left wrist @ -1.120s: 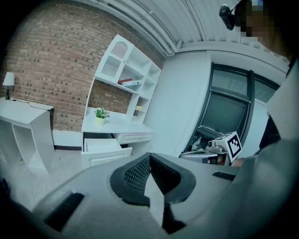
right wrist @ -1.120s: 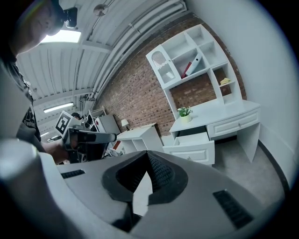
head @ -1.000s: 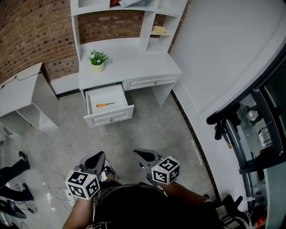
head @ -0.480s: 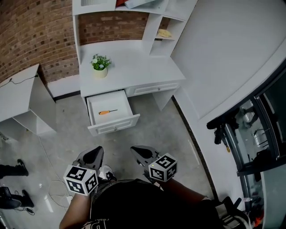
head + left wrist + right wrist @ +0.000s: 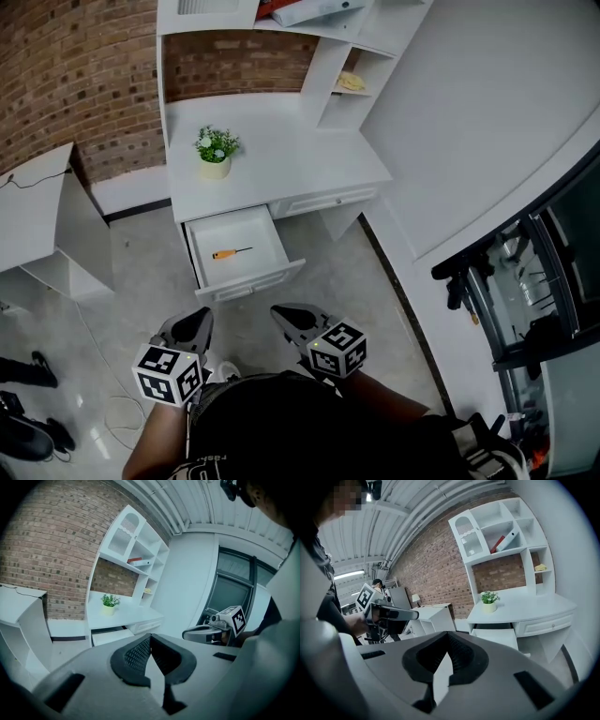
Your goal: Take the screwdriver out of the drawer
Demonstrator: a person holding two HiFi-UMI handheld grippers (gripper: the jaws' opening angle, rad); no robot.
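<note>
The screwdriver (image 5: 225, 253), orange-handled with a thin dark shaft, lies flat in the open white drawer (image 5: 246, 283) of the white desk (image 5: 281, 159). Both grippers hang low in the head view, well short of the drawer and close to my body. My left gripper (image 5: 201, 316) is shut and holds nothing; its jaws meet at the tips (image 5: 150, 637). My right gripper (image 5: 279, 312) is likewise shut and empty (image 5: 447, 634). The gripper views show the drawer's front (image 5: 110, 636) (image 5: 497, 637) but not the screwdriver inside it.
A small potted plant (image 5: 215, 155) stands on the desk under a shelf unit (image 5: 281, 19). A low white side table (image 5: 42, 220) stands at the left. Someone's shoes (image 5: 23, 370) and a white cable (image 5: 117, 408) lie on the floor. A white wall (image 5: 469, 122) and a glass door (image 5: 544, 272) close off the right.
The desk and drawer have come nearer and shifted slightly right in the head view as I step forward. Both grippers stay shut and level in front of me.
</note>
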